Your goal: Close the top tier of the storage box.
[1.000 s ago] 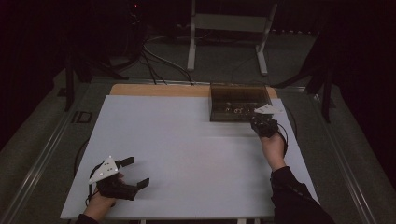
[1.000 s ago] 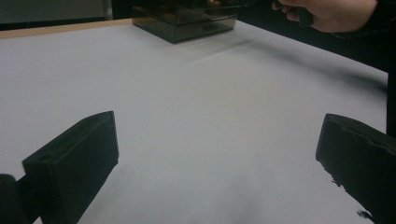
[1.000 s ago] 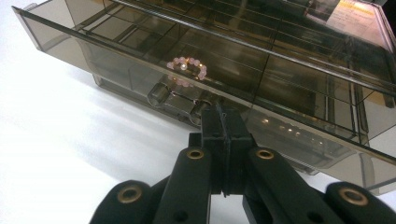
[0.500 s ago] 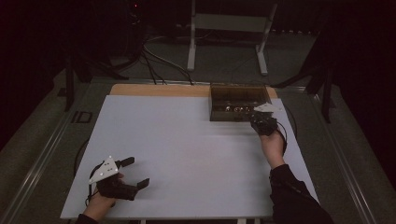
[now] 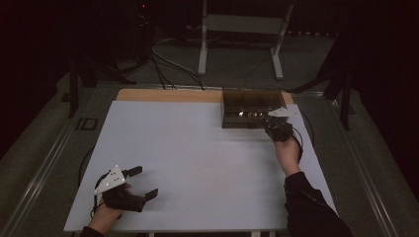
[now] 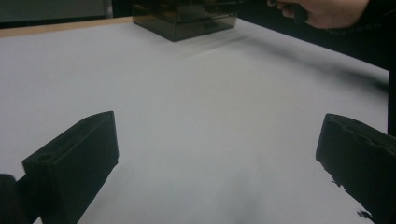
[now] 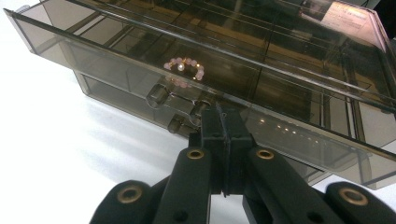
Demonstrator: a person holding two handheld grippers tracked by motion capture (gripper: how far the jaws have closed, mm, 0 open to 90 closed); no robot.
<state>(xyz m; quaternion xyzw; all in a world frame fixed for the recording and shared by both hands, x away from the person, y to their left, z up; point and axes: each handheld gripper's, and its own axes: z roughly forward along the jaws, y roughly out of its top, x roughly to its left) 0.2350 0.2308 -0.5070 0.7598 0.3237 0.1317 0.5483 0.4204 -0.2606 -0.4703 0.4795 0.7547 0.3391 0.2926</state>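
A smoky clear drawer box (image 5: 252,101) stands at the far right of the white table. Its top drawer (image 7: 116,51) stands pulled out, and a pink bead bracelet (image 7: 183,68) lies inside it. My right gripper (image 7: 223,115) is shut, its tips closed on the right end of the metal drawer handle (image 7: 173,99). From above, the right gripper (image 5: 272,126) sits against the box's front right corner. My left gripper (image 5: 144,182) rests near the table's front left, open with nothing between its jaws (image 6: 215,154). The box (image 6: 187,21) lies far ahead of it.
The white table top (image 5: 197,148) has a wooden strip (image 5: 163,95) along its far edge. Cables (image 5: 168,64) and a metal stand (image 5: 237,29) are on the dark floor beyond. A sleeved right forearm (image 5: 306,207) comes in from the bottom edge.
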